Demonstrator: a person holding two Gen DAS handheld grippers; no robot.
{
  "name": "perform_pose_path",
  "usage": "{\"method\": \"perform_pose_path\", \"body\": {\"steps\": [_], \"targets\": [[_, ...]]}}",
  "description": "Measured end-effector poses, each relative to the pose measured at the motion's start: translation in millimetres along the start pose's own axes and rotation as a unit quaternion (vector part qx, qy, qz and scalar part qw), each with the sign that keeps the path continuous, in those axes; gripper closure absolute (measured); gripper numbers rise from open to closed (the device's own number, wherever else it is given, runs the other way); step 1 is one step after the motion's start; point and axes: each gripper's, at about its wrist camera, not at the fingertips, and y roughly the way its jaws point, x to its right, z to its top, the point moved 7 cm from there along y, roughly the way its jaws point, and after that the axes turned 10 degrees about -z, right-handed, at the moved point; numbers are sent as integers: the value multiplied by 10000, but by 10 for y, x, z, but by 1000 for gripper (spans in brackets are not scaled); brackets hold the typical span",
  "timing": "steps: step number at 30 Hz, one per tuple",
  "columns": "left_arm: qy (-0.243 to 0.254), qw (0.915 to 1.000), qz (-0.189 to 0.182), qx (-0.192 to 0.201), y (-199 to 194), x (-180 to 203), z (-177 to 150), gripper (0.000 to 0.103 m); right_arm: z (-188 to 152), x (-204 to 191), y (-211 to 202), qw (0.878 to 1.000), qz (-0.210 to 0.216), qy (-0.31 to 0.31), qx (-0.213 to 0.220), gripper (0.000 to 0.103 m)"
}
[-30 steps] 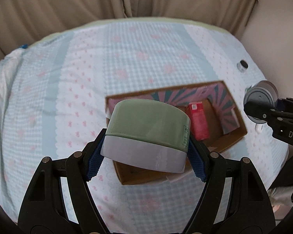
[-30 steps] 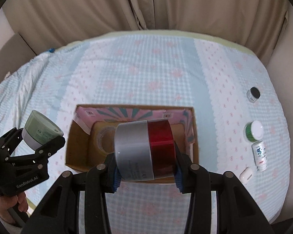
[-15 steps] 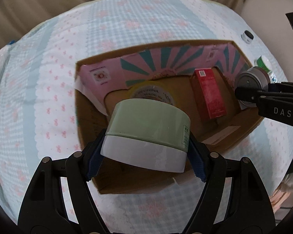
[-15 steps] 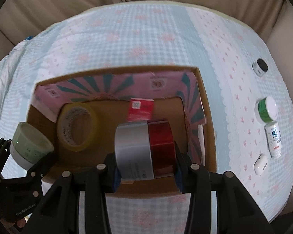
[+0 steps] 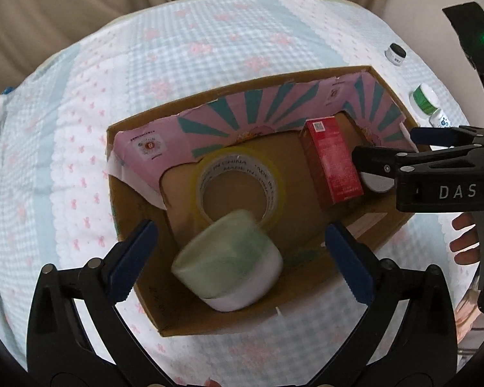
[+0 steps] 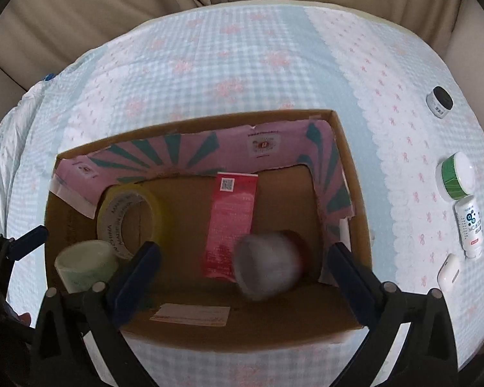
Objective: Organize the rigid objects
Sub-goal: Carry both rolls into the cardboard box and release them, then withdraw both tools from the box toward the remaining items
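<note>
An open cardboard box (image 5: 242,86) (image 6: 193,122) with a pink and teal lining sits on the checked bedspread. Above it my left gripper (image 5: 240,229) has its jaws opening; the pale green jar (image 5: 229,264) (image 6: 84,264) is blurred between them, free of the pads, at the box's near left corner. My right gripper (image 6: 243,248) also has its jaws opening. The silver and red can (image 6: 267,264) is blurred between them, untouched, on the box's right side. A yellow tape roll (image 5: 235,161) (image 6: 113,213) and a red carton (image 5: 332,158) (image 6: 232,213) lie inside.
Right of the box on the bedspread lie a black-lidded small jar (image 6: 439,101), a green-banded jar (image 6: 456,177), a white bottle (image 6: 469,225) and a white case (image 6: 448,272). Beige curtains hang behind the bed. A person's fingers (image 5: 464,235) show at the right.
Both grippers sank towards the box, then let go. The green jar has left the left pads and the silver and red can the right pads; both now sit lower in the box, blurred.
</note>
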Motion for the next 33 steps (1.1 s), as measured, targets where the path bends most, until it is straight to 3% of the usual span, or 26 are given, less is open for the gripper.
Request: {"method": "perform_pose_path", "body": {"steps": [10, 17, 25, 33], "targets": [[-148, 9999, -45, -20, -19, -17, -102, 0, -44, -85, -16, 9999, 72, -84, 3, 0], [-214, 9997, -28, 87, -327, 20, -55, 0, 0, -81, -274, 9998, 183, 3, 125, 0], [-352, 9986, 27, 389, -1064, 163, -3, 0, 73, 16, -1070, 9987, 144, 26, 485, 0], [-241, 9960, 71, 855, -1717, 590, 238, 0, 19, 469, -1972, 9957, -28, 106, 921, 0]]}}
